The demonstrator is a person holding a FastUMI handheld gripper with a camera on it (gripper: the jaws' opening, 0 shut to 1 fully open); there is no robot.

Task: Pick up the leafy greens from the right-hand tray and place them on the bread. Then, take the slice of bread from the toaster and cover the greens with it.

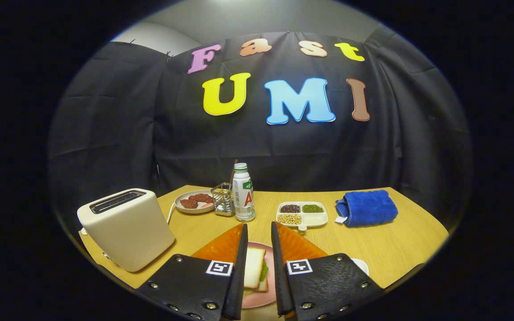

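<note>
A pink plate (257,299) lies on an orange mat (221,247), seen in the gap between my fingers. On it a slice of bread (254,266) rests over leafy greens (263,272), whose green edge peeks out at the right, with another slice underneath. My gripper (259,225) is above the plate, its fingers a narrow gap apart and holding nothing. The cream toaster (125,227) stands left of the fingers, and I see no bread sticking out of its slot. A white tray's rim (362,265) shows just right of the right finger.
Beyond the fingers on the wooden table (400,249) stand a white bottle (243,194), a wire rack (223,199), a plate of red meat (194,201), a divided dish of beans (301,213) and a folded blue towel (366,207).
</note>
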